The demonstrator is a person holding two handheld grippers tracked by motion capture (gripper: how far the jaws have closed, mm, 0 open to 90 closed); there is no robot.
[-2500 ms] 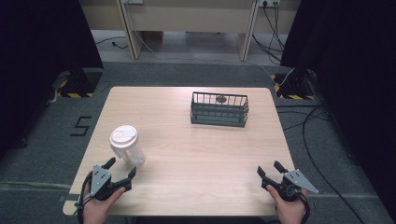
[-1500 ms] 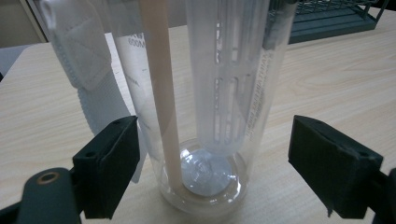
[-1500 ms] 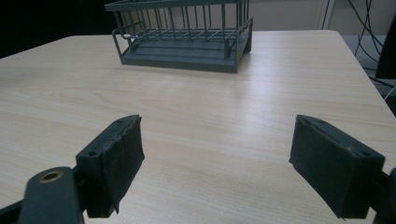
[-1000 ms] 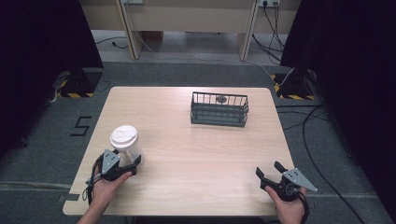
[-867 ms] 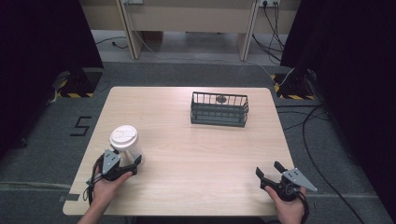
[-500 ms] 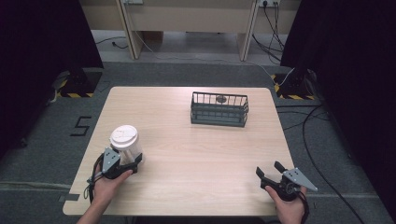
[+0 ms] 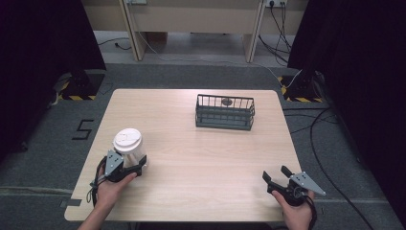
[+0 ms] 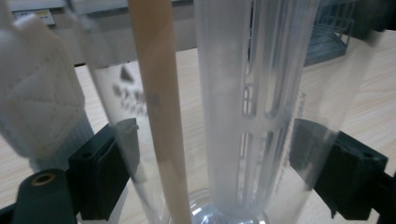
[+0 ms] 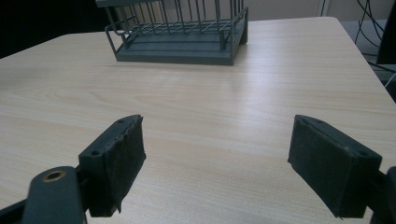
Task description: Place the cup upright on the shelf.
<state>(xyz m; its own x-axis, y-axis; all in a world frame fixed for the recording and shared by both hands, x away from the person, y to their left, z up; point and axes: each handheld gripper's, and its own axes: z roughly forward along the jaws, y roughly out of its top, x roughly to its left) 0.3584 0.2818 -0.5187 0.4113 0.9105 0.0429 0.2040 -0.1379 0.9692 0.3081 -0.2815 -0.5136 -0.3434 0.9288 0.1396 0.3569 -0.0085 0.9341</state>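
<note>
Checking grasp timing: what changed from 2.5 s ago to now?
The left gripper moved forward from the table's near edge to the clear cup, and its jaws now stand either side of the cup's base. Whether they press on it yet, I cannot tell. The cup stands upright in the same spot. The right gripper stays open near the table's near right corner, and the wire basket has not moved.
</note>
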